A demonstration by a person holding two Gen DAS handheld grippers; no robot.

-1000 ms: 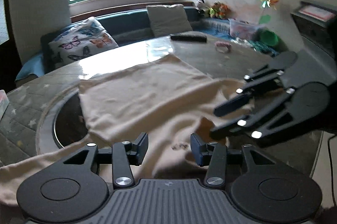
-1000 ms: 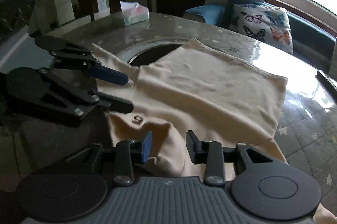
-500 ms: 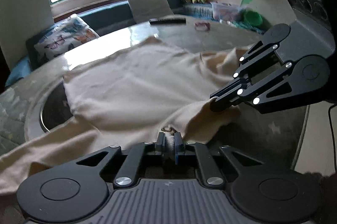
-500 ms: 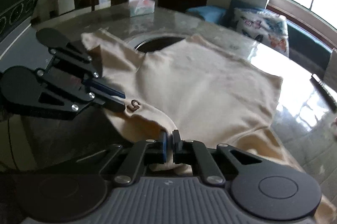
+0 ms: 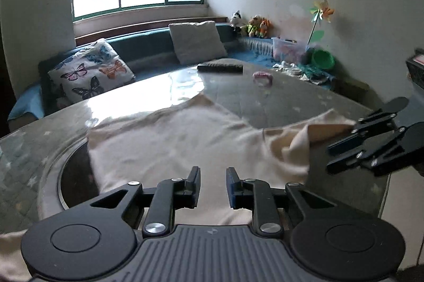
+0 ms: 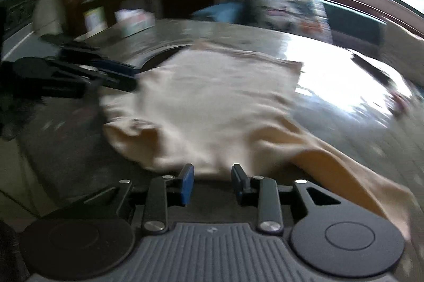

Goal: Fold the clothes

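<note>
A beige top point(image 5: 172, 144) lies spread on the round table point(image 5: 278, 101), its near edge crumpled. My left gripper point(image 5: 212, 186) is open just above that near edge, with nothing between its fingers. My right gripper point(image 5: 330, 158) hovers open at the right beside a raised fold of cloth. The right wrist view is motion-blurred. There the top point(image 6: 217, 101) lies ahead of my open right gripper point(image 6: 212, 183), and one sleeve trails to the lower right. My left gripper point(image 6: 134, 79) shows at the left with its fingers apart, at the cloth's edge.
A dark remote point(image 5: 220, 67) and a pink ring point(image 5: 262, 77) lie on the far side of the table. A dark round inset point(image 5: 74, 176) sits under the top's left part. A bench with a butterfly cushion point(image 5: 90, 72) runs behind. A tissue box point(image 6: 132, 19) stands far left.
Half a second ago both grippers were shut on the top's near edge. Both have since opened and let it go, and the cloth has dropped onto the table. The right gripper is moving fast.
</note>
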